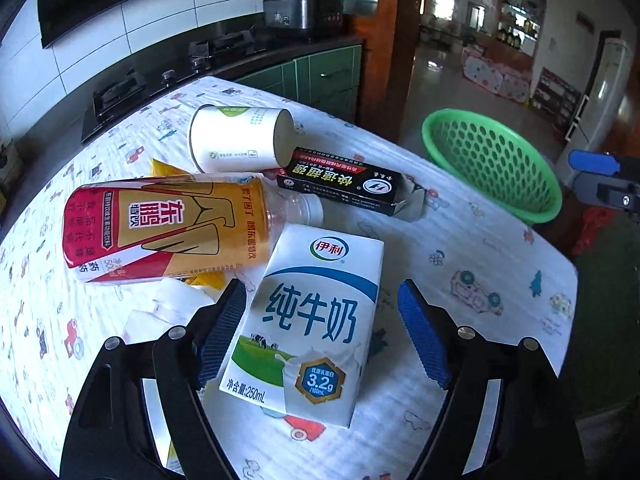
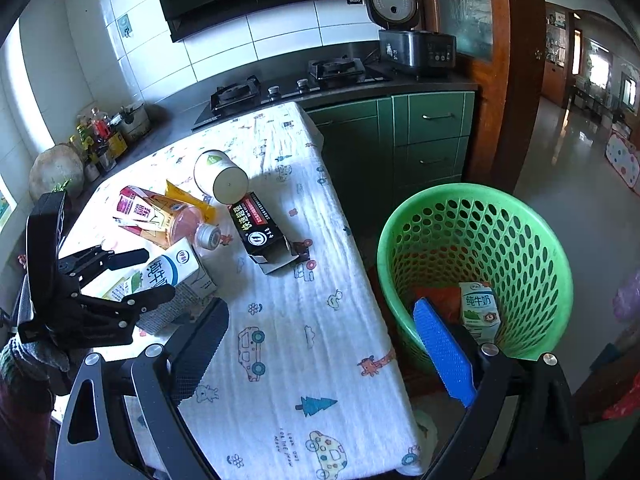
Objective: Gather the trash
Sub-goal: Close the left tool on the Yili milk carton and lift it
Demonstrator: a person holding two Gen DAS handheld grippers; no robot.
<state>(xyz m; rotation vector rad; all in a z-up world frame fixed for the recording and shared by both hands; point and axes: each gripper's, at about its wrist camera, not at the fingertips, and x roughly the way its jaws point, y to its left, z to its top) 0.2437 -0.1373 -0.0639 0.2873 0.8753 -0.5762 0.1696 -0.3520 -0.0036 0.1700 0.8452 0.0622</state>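
Observation:
A white and blue milk carton point(image 1: 316, 320) lies on the patterned tablecloth point(image 1: 480, 248). My left gripper point(image 1: 322, 332) is open, its fingers on either side of the carton; it also shows in the right wrist view point(image 2: 156, 276). Beyond lie a yellow drink bottle point(image 1: 164, 228), a white paper cup point(image 1: 236, 138) on its side and a black box point(image 1: 344, 188). A green basket point(image 2: 476, 276) stands off the table's right edge with another milk carton point(image 2: 480, 308) inside. My right gripper point(image 2: 328, 344) is open and empty, above the table edge near the basket.
A yellow wrapper point(image 2: 188, 196) lies under the bottle. A stove point(image 2: 288, 80) and a rice cooker point(image 2: 412, 32) stand on the counter behind the table, above green cabinets point(image 2: 420, 136). A doorway opens to the right.

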